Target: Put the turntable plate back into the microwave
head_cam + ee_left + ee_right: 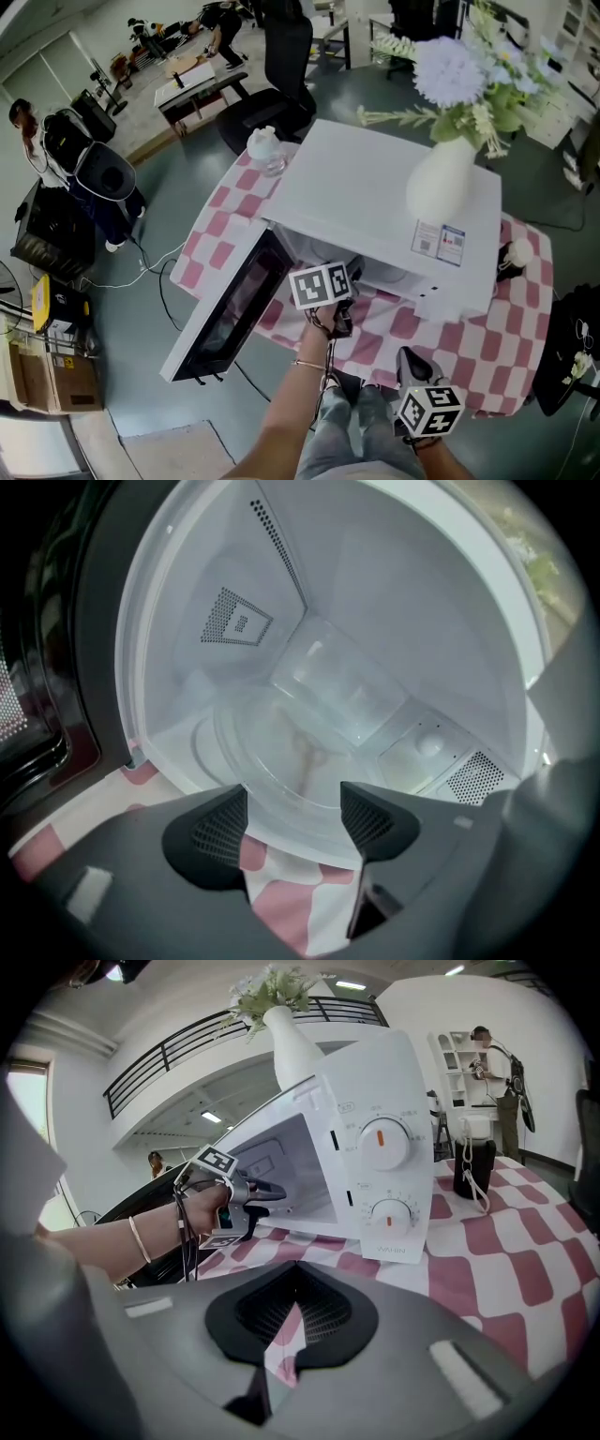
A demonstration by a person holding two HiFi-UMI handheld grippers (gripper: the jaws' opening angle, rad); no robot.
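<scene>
Nearby, vase [441, 178] atop open microwave [361, 183]; left tongs [292, 806] spread, right tongs [294, 1288] pressed together.

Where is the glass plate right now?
In the left gripper view, the glass plate sits low inside the open microwave, its near rim right at the open left gripper.

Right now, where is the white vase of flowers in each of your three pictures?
Head view: the vase stands upper right of centre, on top of the microwave.
Left gripper view: not in it.
Right gripper view: top centre, on the microwave's roof.
Shared landmark: the pink-and-white checked cloth, seen in all three.
</scene>
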